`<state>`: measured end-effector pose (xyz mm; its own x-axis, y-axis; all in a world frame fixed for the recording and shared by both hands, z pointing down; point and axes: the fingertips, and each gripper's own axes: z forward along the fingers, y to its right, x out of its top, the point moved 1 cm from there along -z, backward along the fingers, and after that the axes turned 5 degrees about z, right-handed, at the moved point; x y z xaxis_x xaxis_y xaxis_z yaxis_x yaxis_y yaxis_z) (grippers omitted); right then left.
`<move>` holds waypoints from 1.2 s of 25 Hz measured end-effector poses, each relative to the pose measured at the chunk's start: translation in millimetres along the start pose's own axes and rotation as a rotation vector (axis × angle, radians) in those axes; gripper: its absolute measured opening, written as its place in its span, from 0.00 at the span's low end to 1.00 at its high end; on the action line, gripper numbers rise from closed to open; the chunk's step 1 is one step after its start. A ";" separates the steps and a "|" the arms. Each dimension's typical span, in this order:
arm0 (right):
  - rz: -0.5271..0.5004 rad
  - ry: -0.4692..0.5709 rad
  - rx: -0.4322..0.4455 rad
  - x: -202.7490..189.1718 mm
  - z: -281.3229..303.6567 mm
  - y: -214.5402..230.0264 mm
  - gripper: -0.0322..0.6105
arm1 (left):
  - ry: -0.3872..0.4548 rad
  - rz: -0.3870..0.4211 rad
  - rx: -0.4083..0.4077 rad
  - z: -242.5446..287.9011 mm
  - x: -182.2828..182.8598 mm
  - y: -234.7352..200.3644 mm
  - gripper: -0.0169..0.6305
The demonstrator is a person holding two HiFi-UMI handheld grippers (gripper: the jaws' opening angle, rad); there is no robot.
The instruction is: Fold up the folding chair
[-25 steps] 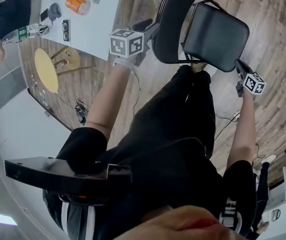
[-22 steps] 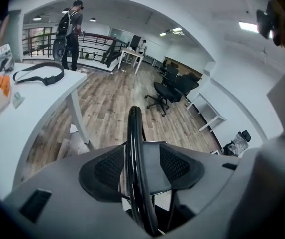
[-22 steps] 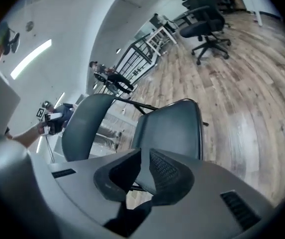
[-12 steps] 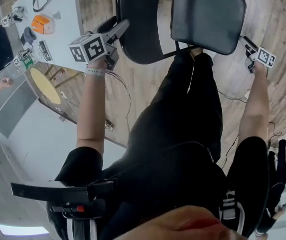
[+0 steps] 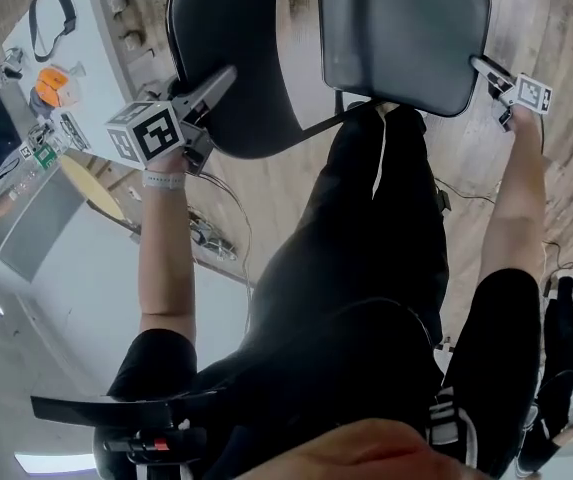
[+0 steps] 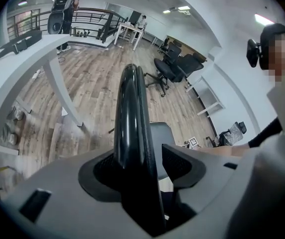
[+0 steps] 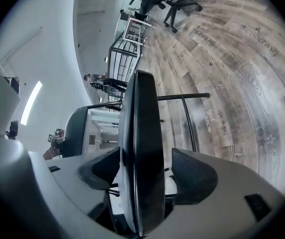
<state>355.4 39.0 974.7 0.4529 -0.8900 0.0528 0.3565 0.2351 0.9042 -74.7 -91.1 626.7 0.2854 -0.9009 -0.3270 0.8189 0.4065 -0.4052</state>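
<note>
Wood plank floor (image 5: 566,98) with a white table (image 5: 101,38) and some office chairs (image 6: 174,66) standing on it, orange gadget (image 5: 51,81) on the table.

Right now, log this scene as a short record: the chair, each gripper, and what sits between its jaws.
chair: black folding chair, not folded flat
chair parts: backrest and seat splayed apart
left gripper: jaws open, backrest edge between them, not clamped
right gripper: jaws opening, seat edge between them, not clamped
floor: wood planks
surroundings: white table at upper left with small items on it
</note>
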 end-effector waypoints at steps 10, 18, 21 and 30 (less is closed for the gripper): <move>0.090 -0.078 0.184 1.1 26.9 -8.7 0.54 | -0.059 -0.035 -0.007 6.4 -3.0 -12.7 0.24; 0.076 -0.108 0.216 0.2 38.4 -5.4 0.48 | -0.072 0.009 -0.001 6.6 -2.4 -7.9 0.18; 0.069 -0.117 0.243 0.7 39.5 -7.9 0.47 | -0.078 0.060 0.013 5.9 1.0 -7.3 0.15; 0.062 -0.114 0.261 -3.9 42.6 -38.6 0.47 | -0.068 0.080 0.007 -9.7 2.2 -3.0 0.11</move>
<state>305.0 16.7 957.6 0.3675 -0.9185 0.1457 0.1019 0.1955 0.9754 -81.3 -92.8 618.9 0.3832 -0.8739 -0.2990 0.7955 0.4768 -0.3740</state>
